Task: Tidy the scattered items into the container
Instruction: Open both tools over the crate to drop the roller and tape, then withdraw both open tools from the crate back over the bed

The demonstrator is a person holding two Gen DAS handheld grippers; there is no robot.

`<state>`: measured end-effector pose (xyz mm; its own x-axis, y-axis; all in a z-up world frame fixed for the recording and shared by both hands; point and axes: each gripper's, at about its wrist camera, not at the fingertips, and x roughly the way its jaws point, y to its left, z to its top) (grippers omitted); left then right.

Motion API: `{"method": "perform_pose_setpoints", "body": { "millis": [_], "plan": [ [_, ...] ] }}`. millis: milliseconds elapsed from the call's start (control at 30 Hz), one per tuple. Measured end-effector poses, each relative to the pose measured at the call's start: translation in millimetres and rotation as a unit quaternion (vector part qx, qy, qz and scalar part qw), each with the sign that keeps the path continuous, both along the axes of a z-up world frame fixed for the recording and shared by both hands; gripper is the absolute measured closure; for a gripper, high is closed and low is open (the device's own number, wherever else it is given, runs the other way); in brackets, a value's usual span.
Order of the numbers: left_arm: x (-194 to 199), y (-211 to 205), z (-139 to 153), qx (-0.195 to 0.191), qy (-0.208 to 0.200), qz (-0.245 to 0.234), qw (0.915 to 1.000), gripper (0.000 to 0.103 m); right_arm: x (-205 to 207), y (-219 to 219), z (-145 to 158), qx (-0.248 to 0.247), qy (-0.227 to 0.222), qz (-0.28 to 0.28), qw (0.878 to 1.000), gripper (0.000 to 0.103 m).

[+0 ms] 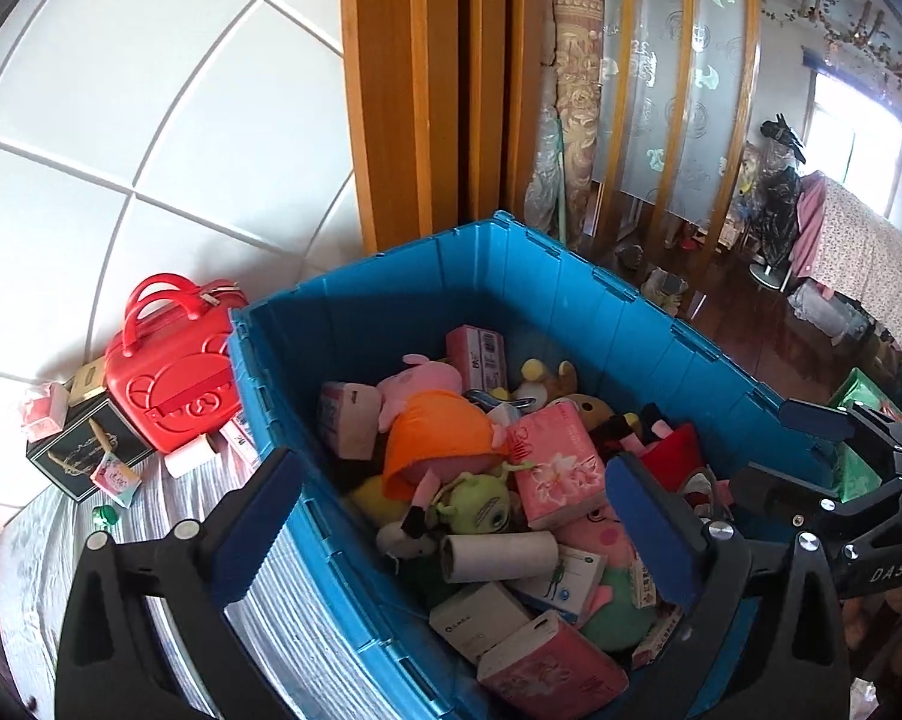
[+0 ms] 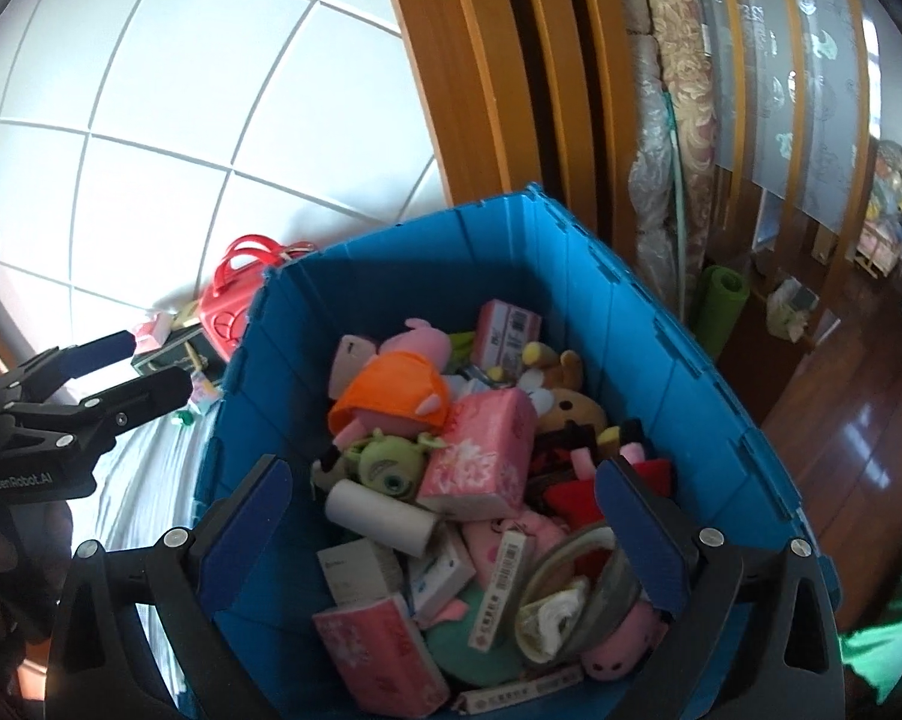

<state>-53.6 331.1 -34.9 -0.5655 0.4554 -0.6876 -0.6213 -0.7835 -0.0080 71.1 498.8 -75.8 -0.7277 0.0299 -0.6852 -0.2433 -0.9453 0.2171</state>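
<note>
A blue plastic crate (image 1: 511, 276) (image 2: 661, 324) holds several plush toys, pink tissue packs (image 1: 562, 465) (image 2: 481, 456), small boxes and a white roll (image 1: 499, 558) (image 2: 382, 516). My left gripper (image 1: 457, 534) is open and empty, hovering over the crate's near left edge; it also shows from the side in the right wrist view (image 2: 145, 366). My right gripper (image 2: 445, 534) is open above the crate's near end, with a grey bowl-like item (image 2: 589, 582) lying in the crate by its right finger. Outside the crate to the left lie a red handbag (image 1: 169, 366) (image 2: 229, 306), a black box (image 1: 85, 450) and small packets (image 1: 115, 480).
The crate stands on a striped light cloth (image 1: 169, 516). A white tiled wall (image 1: 121, 120) is behind, with a wooden door frame (image 1: 403, 90) and rolled mats (image 1: 577, 90). A dark wood floor (image 2: 859, 420) lies to the right. A green bottle cap (image 1: 104, 516) sits on the cloth.
</note>
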Motion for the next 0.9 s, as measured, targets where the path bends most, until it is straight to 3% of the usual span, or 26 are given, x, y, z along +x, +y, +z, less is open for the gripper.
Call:
{"method": "perform_pose_setpoints", "body": {
  "millis": [367, 667, 900],
  "plan": [
    [-9, -83, -4, 0.005, 0.001, 0.079, 0.9969, 0.000, -30, -58, 5, 0.008, 0.009, 0.073, 0.997, 0.000],
    [-23, -175, -8, 0.003, 0.008, 0.157, 0.9875, 0.000, -67, -131, 5, 0.023, 0.016, 0.144, 0.989, 0.000],
    [-39, -235, -13, -0.003, 0.004, 0.189, 0.9820, 0.000, -96, -191, 2, 0.026, 0.013, 0.184, 0.982, 0.000]
  ]
}}
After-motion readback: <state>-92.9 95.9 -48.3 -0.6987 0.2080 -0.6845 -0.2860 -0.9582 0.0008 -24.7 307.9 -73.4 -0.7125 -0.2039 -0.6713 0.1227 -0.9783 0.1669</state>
